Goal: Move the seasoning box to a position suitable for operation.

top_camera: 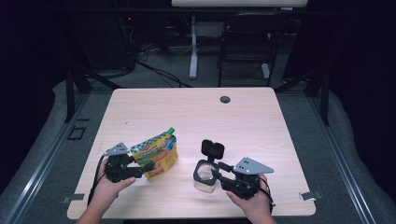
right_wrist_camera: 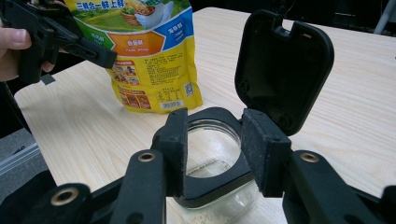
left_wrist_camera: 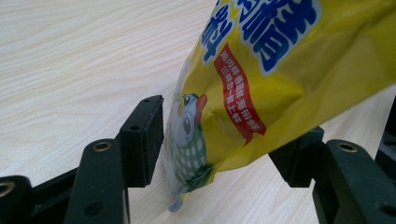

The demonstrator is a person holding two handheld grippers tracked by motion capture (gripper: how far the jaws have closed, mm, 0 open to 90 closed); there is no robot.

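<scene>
One clear jar, black lid open, yellow pouch upright beside.

Both forearms reach in from the near edge. The left gripper, on the left, points right with jaws spread; the right gripper points left, its jaws parted.

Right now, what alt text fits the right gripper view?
The right claw straddles the black rim of a clear glass jar, whose hinged lid stands open. Behind it on the wooden table stands a yellow pouch.
</scene>
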